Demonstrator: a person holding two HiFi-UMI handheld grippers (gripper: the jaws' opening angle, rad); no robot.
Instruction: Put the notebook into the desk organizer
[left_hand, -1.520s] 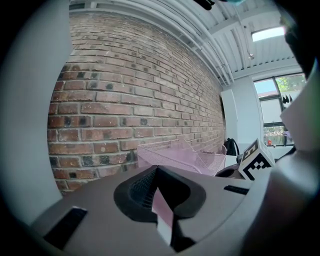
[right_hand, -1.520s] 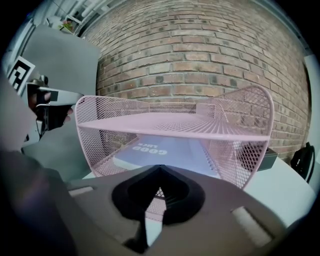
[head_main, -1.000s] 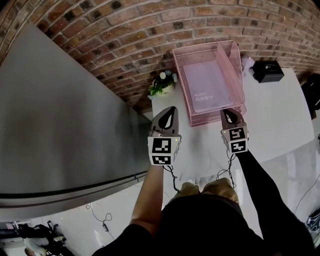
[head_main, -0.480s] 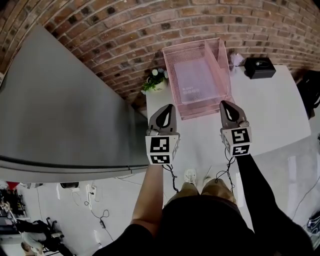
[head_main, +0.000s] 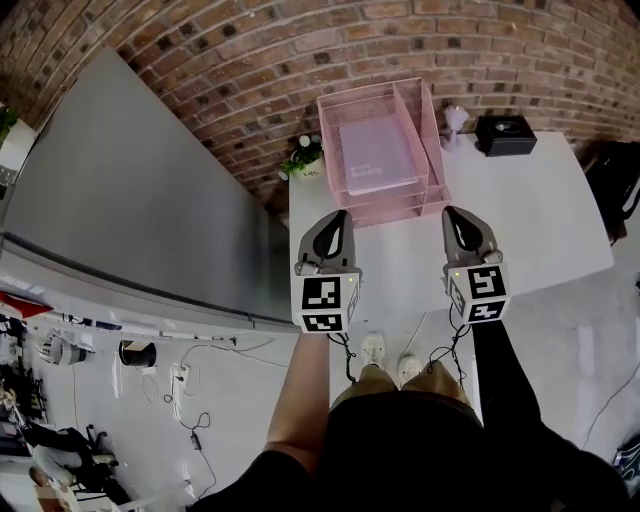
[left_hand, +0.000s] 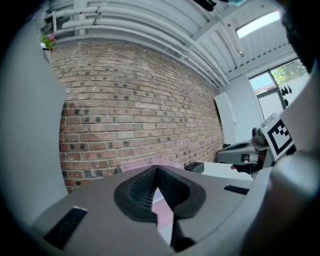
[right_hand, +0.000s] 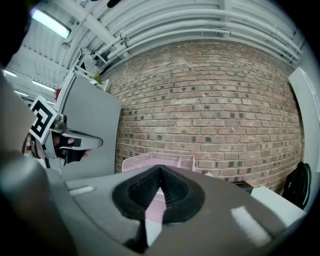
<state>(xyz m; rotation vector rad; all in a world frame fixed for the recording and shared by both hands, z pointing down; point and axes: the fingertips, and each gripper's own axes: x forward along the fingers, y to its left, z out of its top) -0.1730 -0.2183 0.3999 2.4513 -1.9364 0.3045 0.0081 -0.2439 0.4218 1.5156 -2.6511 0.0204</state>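
- Both the left gripper (head_main: 339, 216) and the right gripper (head_main: 456, 212) are farther back from the pink desk organizer (head_main: 397, 207) than a second ago. They are not right at its front now.
- Are they holding anything?
- No. Each one is closed tight, with nothing in it.
- Where is the notebook?
- The pale notebook (head_main: 378, 155) lies flat in the organizer's top tray, at the back edge of the tabletop (head_main: 540, 220), by the brick wall (head_main: 250, 60). It is straight ahead, a bit more on the left gripper's side. Its long side points away from us.
- What else is there?
- A little plant (head_main: 303, 158) sits by the back left corner. A small white thing (head_main: 457, 118) and a black box (head_main: 505, 133) sit right of the organizer. Nothing blocks the way to the tray. I think the job looks done.
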